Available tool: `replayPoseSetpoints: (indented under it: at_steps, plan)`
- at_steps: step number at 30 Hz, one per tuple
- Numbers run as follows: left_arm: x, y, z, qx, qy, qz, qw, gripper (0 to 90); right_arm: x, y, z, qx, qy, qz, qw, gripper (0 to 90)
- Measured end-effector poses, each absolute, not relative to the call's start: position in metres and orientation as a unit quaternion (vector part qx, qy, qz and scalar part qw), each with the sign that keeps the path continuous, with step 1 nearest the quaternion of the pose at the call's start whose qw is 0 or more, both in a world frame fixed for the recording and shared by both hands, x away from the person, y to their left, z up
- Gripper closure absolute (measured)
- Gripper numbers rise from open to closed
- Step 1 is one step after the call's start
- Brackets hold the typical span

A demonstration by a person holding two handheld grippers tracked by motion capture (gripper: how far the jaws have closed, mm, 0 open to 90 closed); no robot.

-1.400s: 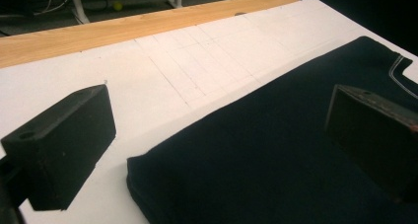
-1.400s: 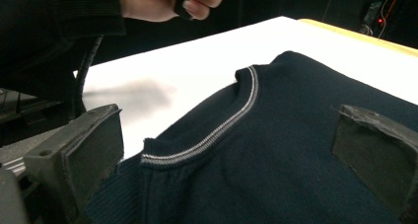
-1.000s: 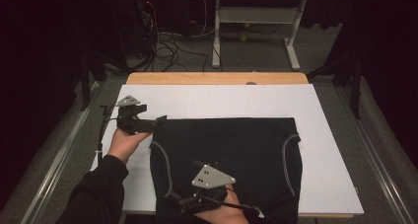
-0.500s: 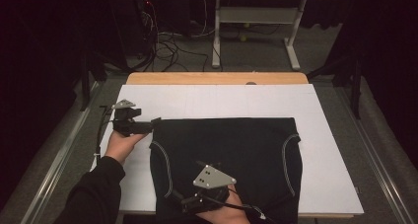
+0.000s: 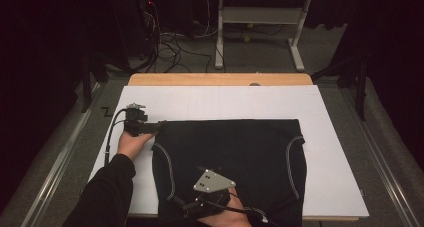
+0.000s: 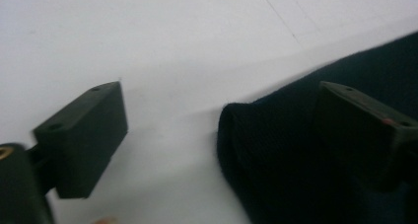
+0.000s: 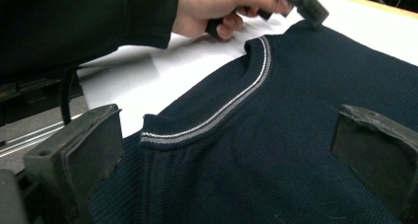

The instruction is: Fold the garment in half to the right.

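A dark navy knit garment (image 5: 230, 152) with grey-white trim lies flat on the white board (image 5: 220, 102). My left gripper (image 5: 159, 126) sits low at the garment's far left corner. In the left gripper view the left gripper (image 6: 222, 108) is open and its jaws have just been closing. The garment's corner (image 6: 256, 150) lies between them with no pad pressing on it. My right gripper (image 5: 182, 204) rests over the garment's near edge. In the right gripper view the right gripper (image 7: 229, 130) stands open above the knit and its striped trim (image 7: 231, 108).
A wooden table edge (image 5: 220, 79) borders the board at the back. Beyond it are floor cables (image 5: 170, 42) and a white table frame (image 5: 260, 17). Metal rails (image 5: 65, 152) run along both sides of the table.
My left hand has sunk toward the board and brought its gripper to the garment's far left corner. The right hand has stayed where it was.
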State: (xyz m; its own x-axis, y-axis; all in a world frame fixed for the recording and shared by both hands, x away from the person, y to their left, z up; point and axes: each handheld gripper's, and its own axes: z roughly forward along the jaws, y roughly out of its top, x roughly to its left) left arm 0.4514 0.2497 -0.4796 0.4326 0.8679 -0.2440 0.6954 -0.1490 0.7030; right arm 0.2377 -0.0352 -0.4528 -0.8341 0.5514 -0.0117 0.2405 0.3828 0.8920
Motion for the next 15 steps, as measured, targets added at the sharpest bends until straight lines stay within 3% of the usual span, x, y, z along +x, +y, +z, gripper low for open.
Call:
replayPoseSetpoints:
  at_steps: [8, 15]
  plan:
    - [0.445, 0.232, -0.483, 0.787, 0.484, 0.134, 0.357, 33.2, 0.233, -0.030, -0.454, 0.241, 0.821, 0.497, 0.142, 0.0]
    - [0.440, 0.232, -0.485, 0.798, 0.450, 0.116, 0.383, 68.3, 0.231, -0.017, -0.460, 0.234, 0.838, 0.480, 0.110, 1.0]
